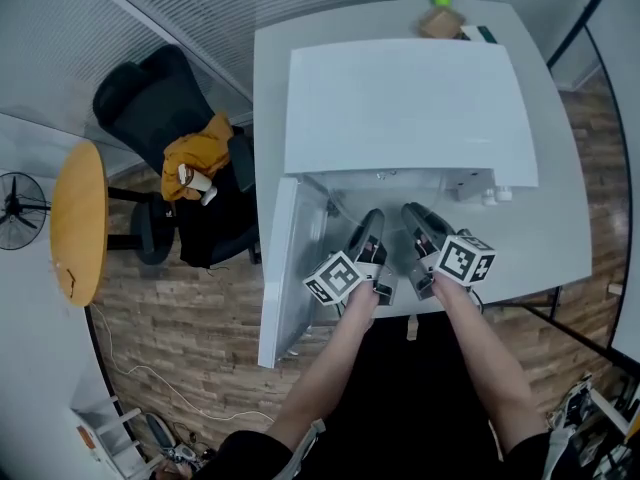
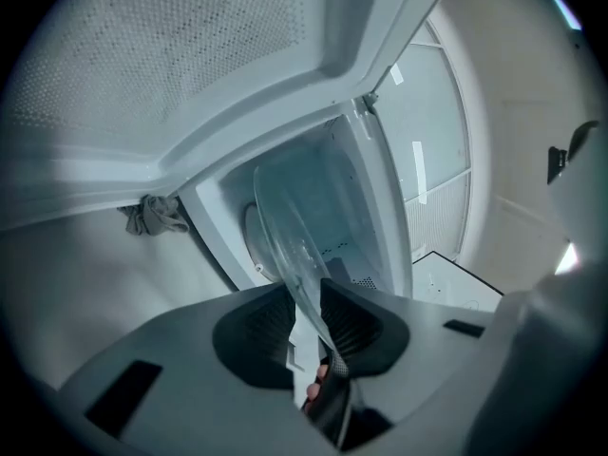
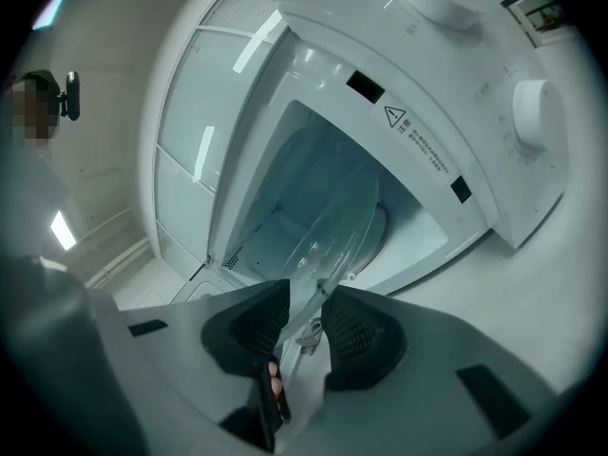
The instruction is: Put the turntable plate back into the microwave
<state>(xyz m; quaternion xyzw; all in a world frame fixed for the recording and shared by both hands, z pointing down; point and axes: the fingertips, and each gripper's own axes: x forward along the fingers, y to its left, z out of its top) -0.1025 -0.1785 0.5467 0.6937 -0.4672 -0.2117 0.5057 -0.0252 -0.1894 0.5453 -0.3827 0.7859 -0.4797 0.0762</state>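
Observation:
The white microwave (image 1: 400, 98) stands on a white table (image 1: 560, 228) with its door (image 1: 285, 268) swung open to the left. Both grippers reach into its opening side by side, the left gripper (image 1: 372, 218) beside the right gripper (image 1: 415, 213). In the left gripper view the clear glass turntable plate (image 2: 290, 226) runs edge-on from the left gripper (image 2: 306, 316) into the cavity. The right gripper (image 3: 306, 316) is shut on the plate's (image 3: 328, 217) rim too. The plate's far edge sits inside the cavity (image 3: 313, 160).
The control panel with two knobs (image 3: 532, 112) is right of the opening. A black office chair with a yellow garment (image 1: 190, 158), a round wooden table (image 1: 80, 218) and a fan (image 1: 20, 208) stand at the left. A small brown and green object (image 1: 440, 13) lies behind the microwave.

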